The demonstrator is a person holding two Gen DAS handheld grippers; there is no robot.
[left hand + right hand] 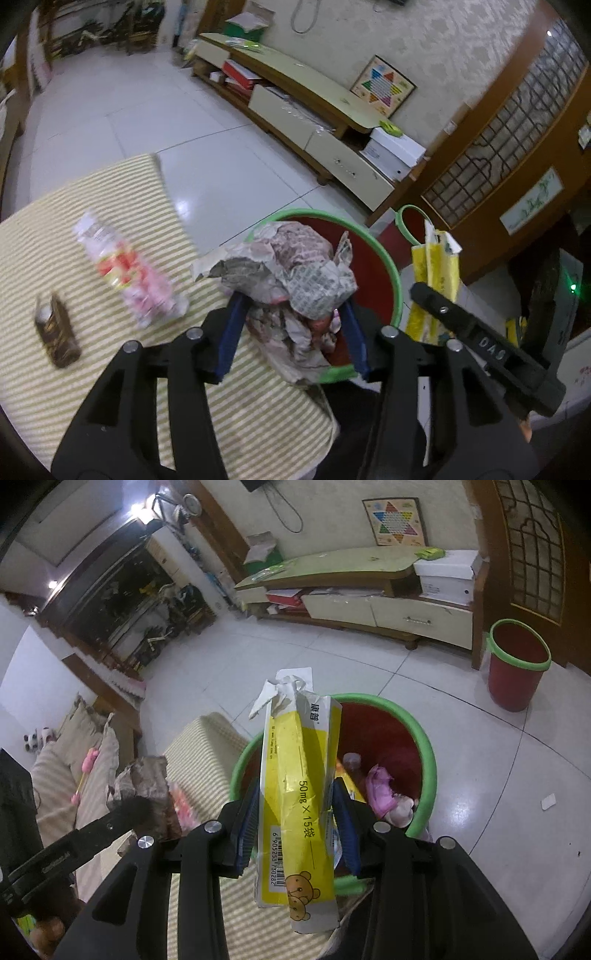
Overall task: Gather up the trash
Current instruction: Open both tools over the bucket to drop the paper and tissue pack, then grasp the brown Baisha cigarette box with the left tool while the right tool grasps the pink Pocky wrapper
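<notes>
Pink-red bottle [127, 271] on my tabletop [92, 206] blurred, label unreadable. Crumpled newspaper [291, 273] hides near rim of bin [384, 258]. My left pads mostly buried.

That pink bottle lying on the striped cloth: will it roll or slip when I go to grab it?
The pink bottle lies on its side, so a nudge would probably roll it. It looks like thin plastic, likely light and easily dented. Its glossy wrap may slip between the pads; the striped cloth should slow rolling somewhat.

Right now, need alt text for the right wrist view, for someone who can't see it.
The right gripper holds a torn yellow-and-white medicine box over a red bin with a green rim that already has trash inside. A second matching bin stands farther off on the white tiled floor.
</notes>
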